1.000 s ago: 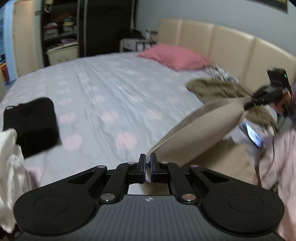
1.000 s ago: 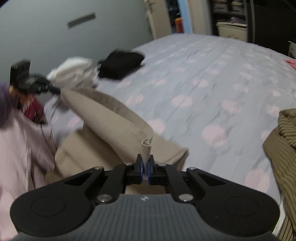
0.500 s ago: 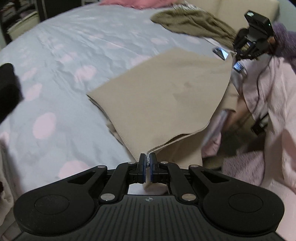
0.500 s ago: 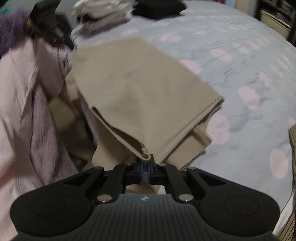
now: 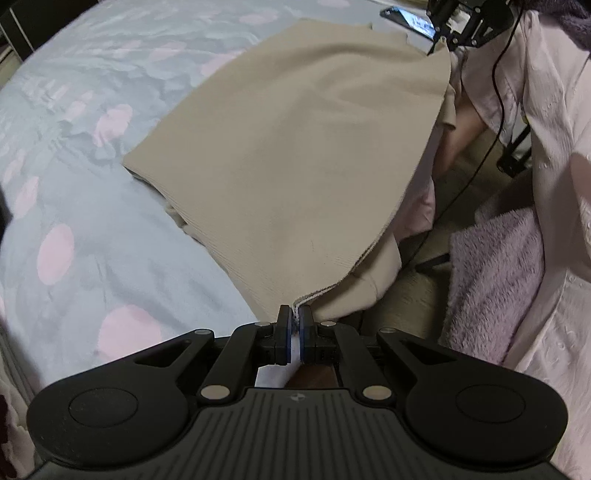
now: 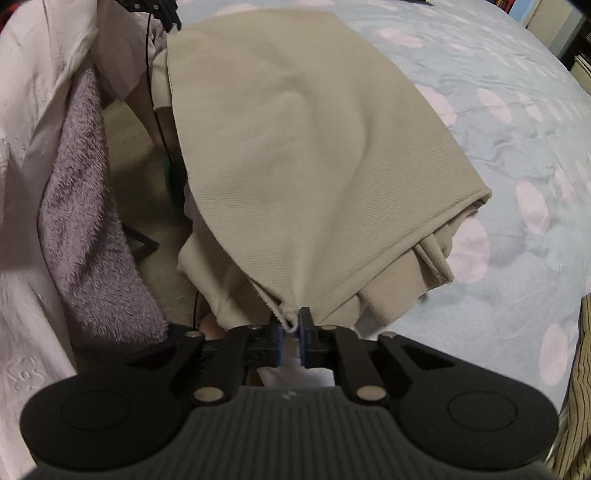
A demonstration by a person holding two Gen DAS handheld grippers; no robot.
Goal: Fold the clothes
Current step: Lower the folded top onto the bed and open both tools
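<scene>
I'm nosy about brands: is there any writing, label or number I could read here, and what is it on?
No legible text anywhere in either view.
Phone screen: lit, too blurred to read.
Pink garment: embossed mark, not legible.

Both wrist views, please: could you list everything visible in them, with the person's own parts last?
beige garment: one, tan, folded over on the near edge of the bed, one corner in each gripper
bedsheet: one, grey-blue with pink dots, under the garment
phone: one, dark with a lit screen, on the bed beyond the garment
striped cloth: one, olive-brown, right edge of the right wrist view
fluffy fabric: lilac, beside the bed
pink clothing: pale pink, worn by the person
left gripper: black, shut on a garment corner
right gripper: black, slightly parted, corner between its fingers
</scene>
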